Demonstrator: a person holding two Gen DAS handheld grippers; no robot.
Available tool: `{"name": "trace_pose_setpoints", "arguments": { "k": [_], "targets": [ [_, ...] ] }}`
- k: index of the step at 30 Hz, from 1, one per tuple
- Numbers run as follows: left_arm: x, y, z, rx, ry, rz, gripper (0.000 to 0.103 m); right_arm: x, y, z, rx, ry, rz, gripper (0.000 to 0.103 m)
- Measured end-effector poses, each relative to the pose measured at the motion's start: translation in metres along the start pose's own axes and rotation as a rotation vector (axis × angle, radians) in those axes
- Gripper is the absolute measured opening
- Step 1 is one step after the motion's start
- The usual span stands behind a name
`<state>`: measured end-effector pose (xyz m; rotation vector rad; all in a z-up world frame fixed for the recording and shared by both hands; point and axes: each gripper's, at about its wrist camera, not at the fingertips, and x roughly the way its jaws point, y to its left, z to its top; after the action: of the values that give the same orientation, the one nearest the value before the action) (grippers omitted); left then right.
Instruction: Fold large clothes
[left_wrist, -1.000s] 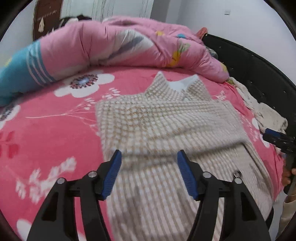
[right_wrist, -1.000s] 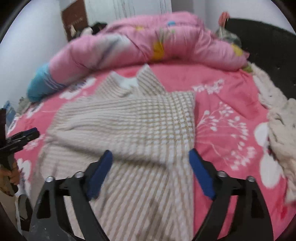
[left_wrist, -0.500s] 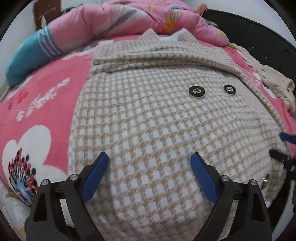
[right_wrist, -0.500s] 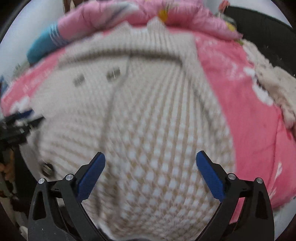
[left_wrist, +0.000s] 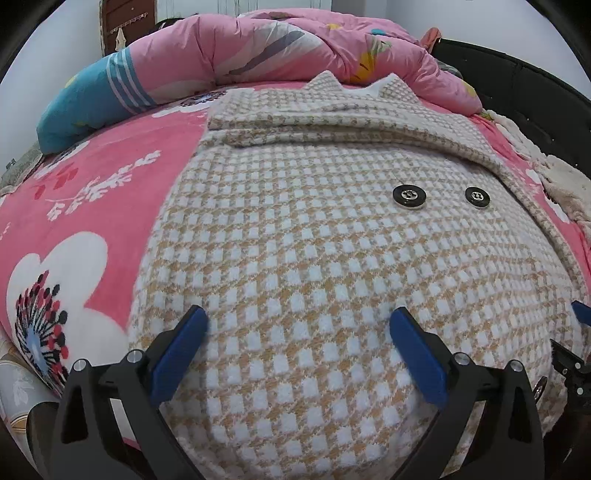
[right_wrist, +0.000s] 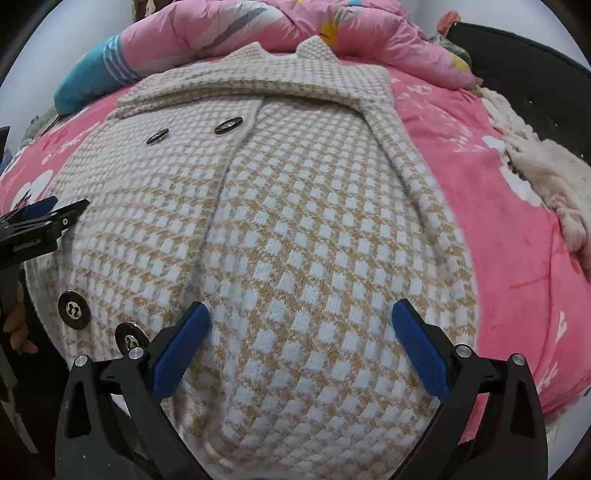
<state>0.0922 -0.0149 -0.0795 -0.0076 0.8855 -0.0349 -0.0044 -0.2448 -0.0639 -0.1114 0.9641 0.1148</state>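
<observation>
A beige and white houndstooth coat (left_wrist: 314, 240) with black buttons (left_wrist: 409, 194) lies flat on the pink bed, sleeves folded across the chest, collar far. It fills the right wrist view (right_wrist: 295, 221) too. My left gripper (left_wrist: 297, 325) is open, low over the coat's near hem on the left side. My right gripper (right_wrist: 301, 321) is open, low over the hem on the right side. Neither holds cloth. The left gripper also shows at the left edge of the right wrist view (right_wrist: 44, 218).
A pink floral sheet (left_wrist: 92, 192) covers the bed. A rolled pink and blue duvet (left_wrist: 240, 55) lies along the far side. A black headboard (left_wrist: 535, 103) and a cream fuzzy blanket (right_wrist: 546, 173) are on the right.
Both grippers have dropped from high above the bed to just over the coat's near hem. The coat has not moved. Both jaws stay open.
</observation>
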Motion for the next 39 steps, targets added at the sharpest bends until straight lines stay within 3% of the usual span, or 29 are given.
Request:
{"name": "trace_pose_setpoints", "arguments": {
  "k": [21, 39],
  "targets": [
    [-0.003, -0.002, 0.0, -0.002, 0.024, 0.011, 0.098, 0.016, -0.013, 0.037, 0.081, 0.09, -0.015, 0.095],
    [-0.004, 0.001, -0.004, 0.022, 0.002, -0.019, 0.098, 0.016, 0.01, 0.011, 0.094, 0.075, -0.057, 0.095]
  ]
}}
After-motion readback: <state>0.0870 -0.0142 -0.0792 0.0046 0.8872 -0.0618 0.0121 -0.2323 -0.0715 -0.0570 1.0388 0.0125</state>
